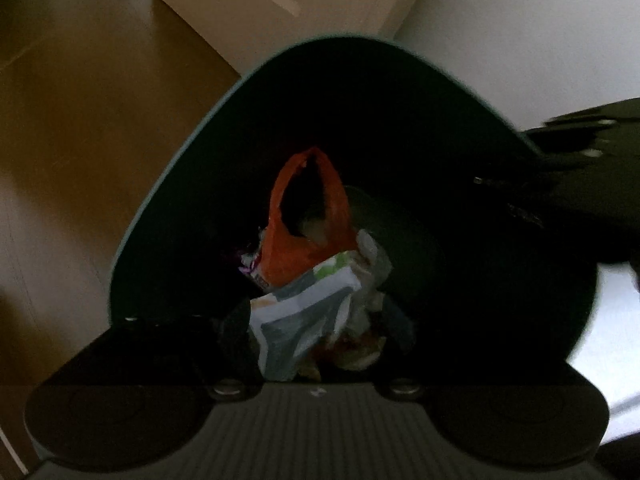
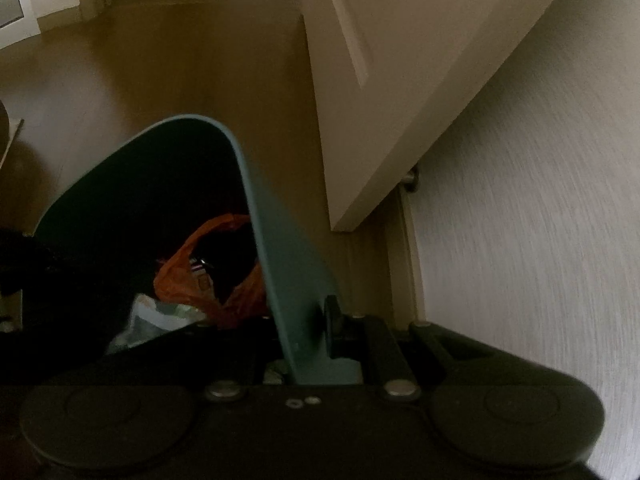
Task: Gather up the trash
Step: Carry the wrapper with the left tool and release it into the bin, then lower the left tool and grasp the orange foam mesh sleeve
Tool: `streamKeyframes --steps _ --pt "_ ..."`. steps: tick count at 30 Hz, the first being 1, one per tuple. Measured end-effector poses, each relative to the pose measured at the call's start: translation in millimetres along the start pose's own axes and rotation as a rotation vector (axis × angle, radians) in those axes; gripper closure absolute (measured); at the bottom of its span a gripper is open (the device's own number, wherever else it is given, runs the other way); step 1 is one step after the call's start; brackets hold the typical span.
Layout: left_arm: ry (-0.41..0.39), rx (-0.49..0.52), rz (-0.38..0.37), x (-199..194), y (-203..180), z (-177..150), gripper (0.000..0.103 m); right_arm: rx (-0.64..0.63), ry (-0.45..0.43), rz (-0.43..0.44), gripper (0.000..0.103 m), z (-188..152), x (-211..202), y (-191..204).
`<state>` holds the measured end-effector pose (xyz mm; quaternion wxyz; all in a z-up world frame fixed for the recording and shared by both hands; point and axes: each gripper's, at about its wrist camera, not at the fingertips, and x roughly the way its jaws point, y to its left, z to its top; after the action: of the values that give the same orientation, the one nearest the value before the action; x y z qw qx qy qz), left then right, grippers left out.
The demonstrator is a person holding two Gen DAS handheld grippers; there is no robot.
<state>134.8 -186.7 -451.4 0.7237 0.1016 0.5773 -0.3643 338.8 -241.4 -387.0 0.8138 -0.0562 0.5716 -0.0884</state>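
Bin: a teal-green waste bin (image 1: 192,184) with a thin, smooth plastic wall and a rounded rim; its inside is dark and deep. It stands on the floor, close to the wall and the door.
Trash: it lies at the bottom of the bin. An orange plastic bag (image 1: 298,240) is on top, thin and crinkled, with a loop handle that stands up and an open mouth. Just beside it and partly under it are crumpled white and grey wrappers (image 1: 308,316), glossy and folded into sharp creases, one with a green patch.
Left gripper: the left gripper (image 1: 320,332) looks down into the bin from above. Its black fingers (image 1: 234,332) stand wide apart in the shadow, and the wrappers show in the gap between them. The pads do not press on anything.
Right gripper: the right gripper (image 2: 326,332) has its fingers together, clamped on the bin wall near the rim. A round black pad (image 2: 332,320) lies flat against the outer side of the wall.
Floor: smooth brown wooden floor (image 1: 80,120) with a soft shine.
Door: a cream panel door (image 2: 400,80) stands open, flat with a recessed panel; a small metal doorstop (image 2: 410,178) is just beside its edge.
Wall: white wallpaper (image 2: 520,220) with a fine woven texture.
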Motion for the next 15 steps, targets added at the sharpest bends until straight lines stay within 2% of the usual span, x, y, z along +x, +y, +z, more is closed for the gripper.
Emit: streamKeyframes --steps 5,6,7,9,12,15 --pt "-0.057 0.011 -0.009 -49.4 -0.7 -27.3 0.030 0.027 0.001 -0.002 0.093 3.0 -0.5 -2.2" --pt "-0.072 -0.003 -0.011 -60.9 5.1 -35.3 0.029 0.032 0.001 -0.006 0.093 1.7 -1.1 -3.2" --pt "-0.086 -0.019 -0.009 -69.6 9.6 -43.9 0.023 0.033 0.000 -0.009 0.093 3.1 -1.3 -3.8" --pt "-0.096 -0.050 0.024 -78.3 23.2 -63.1 0.022 0.058 0.001 -0.017 0.093 1.6 -2.6 -8.2" --pt "-0.035 -0.128 0.115 -68.9 46.6 -90.4 0.022 0.095 0.004 -0.030 0.092 1.9 -3.0 -13.8" --pt "0.071 -0.268 0.157 -28.4 75.1 -116.9 0.022 0.133 0.010 -0.040 0.091 0.8 -2.4 -16.5"
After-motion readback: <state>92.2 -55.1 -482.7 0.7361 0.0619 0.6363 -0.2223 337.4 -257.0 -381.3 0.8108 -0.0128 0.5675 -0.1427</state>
